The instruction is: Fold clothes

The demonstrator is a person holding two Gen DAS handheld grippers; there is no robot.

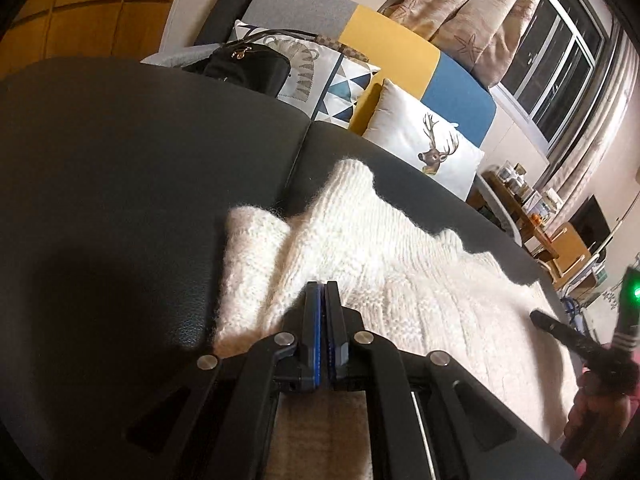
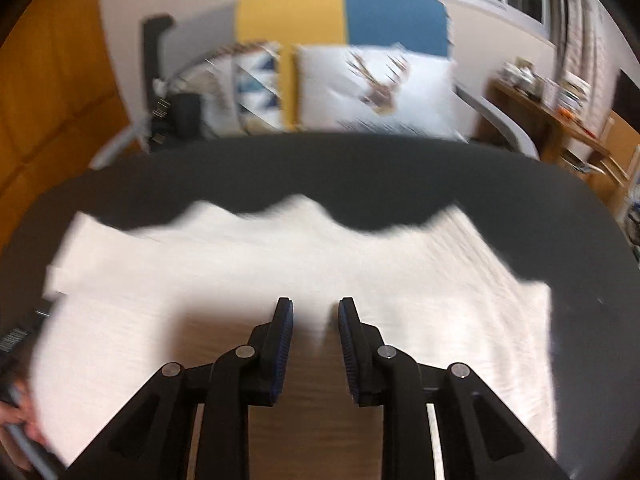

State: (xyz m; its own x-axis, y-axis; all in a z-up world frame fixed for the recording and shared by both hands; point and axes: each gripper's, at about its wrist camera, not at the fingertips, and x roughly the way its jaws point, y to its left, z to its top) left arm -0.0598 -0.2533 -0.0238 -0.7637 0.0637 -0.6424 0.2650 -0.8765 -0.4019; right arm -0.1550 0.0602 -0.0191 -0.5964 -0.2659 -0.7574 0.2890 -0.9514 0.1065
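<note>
Both handheld grippers are matte black. The left gripper [image 1: 322,292] and the right gripper [image 2: 315,312] each have two flat fingers [image 2: 282,340] lined with ribbed blue pads, carried on angled black link arms joined by round silver screws. A bare-skinned hand [image 1: 588,416] grips a black handle.

Sweater [image 1: 360,248]: white fuzzy chunky knit, ribbed, under and ahead of both jaws;
Surface [image 1: 120,168]: dark matt grained leatherette beyond the knit;
Left gripper [image 1: 321,286]: matt black plastic, blue ridged pads, bright metal pivots
</note>
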